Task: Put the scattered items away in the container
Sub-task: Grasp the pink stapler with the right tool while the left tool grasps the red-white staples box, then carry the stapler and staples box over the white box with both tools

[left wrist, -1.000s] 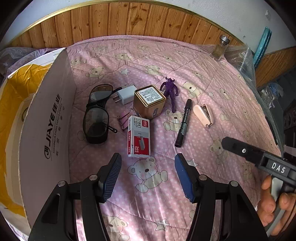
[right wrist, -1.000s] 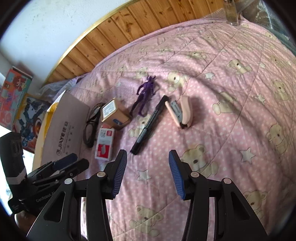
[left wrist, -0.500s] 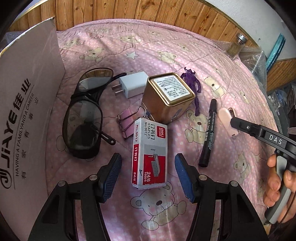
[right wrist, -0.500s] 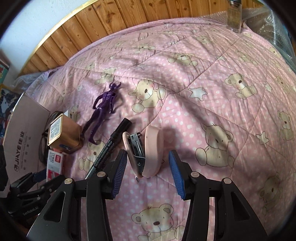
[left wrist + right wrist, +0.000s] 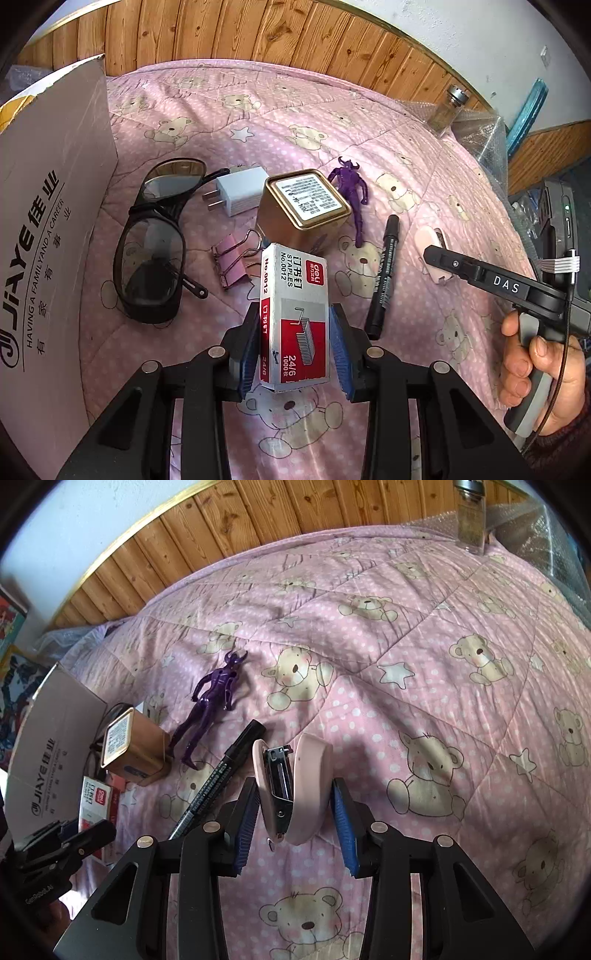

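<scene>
On a bed covered with a pink quilt printed with teddy bears point(image 5: 424, 653), two hand-held grippers work side by side. The left gripper point(image 5: 294, 350) has its blue-padded jaws closed against both long sides of a red-and-grey cardboard staple box point(image 5: 293, 314), which sits squarely between them. The right gripper point(image 5: 293, 821) has its jaws pressed on a pale pink stapler point(image 5: 291, 790) lying on its side, hinged open — one pad against each shell.

Just beyond the left jaws lie a pink binder clip point(image 5: 232, 264), a square gold tin with a printed label point(image 5: 304, 208), a white plug adapter point(image 5: 238, 192) and dark wraparound glasses point(image 5: 153, 251). Between the two sets of jaws rests a black marker pen point(image 5: 384, 273), with a purple horned toy figure point(image 5: 214, 698) past it. To the left of the left jaws stands an open white cardboard box flap marked JIAYE point(image 5: 48, 236) — the container.
</scene>
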